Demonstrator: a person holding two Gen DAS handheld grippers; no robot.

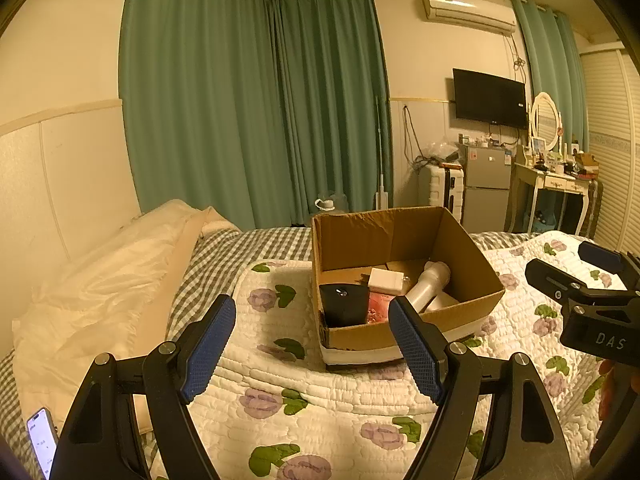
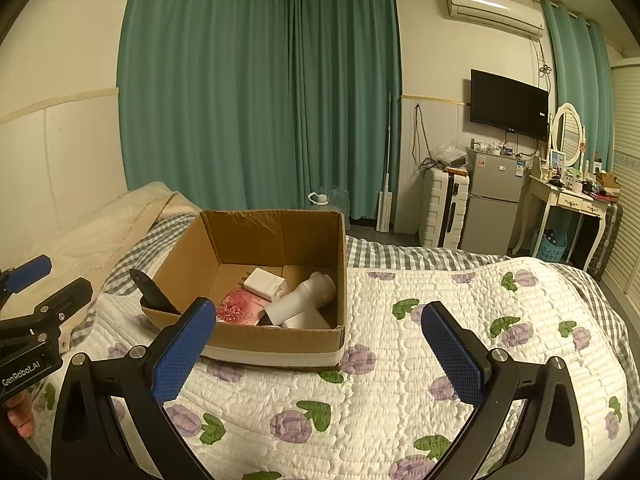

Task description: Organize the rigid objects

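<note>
An open cardboard box (image 1: pixel 472 256) (image 2: pixel 244 236) sits on the flowered quilt in the middle of the bed. Inside lie a white hair dryer (image 1: pixel 430 286) (image 2: pixel 304 300), a white charger block (image 1: pixel 386 280) (image 2: pixel 266 282), a pink packet (image 1: pixel 378 304) (image 2: pixel 240 308) and a black flat object (image 1: pixel 345 305) (image 2: pixel 152 292) leaning on the left wall. My left gripper (image 1: pixel 312 346) hovers open just short of the box, nothing between its fingers. My right gripper (image 2: pixel 320 348) also hangs open and empty, before the box's front right corner.
A flowered quilt (image 2: pixel 400 360) covers the bed, with cream pillows (image 1: pixel 100 280) at the left. A phone (image 1: pixel 42 444) lies at the lower left bed edge. Green curtains, a suitcase (image 2: pixel 446 208), a small fridge (image 2: pixel 496 204) and a dressing table (image 2: pixel 572 200) stand behind.
</note>
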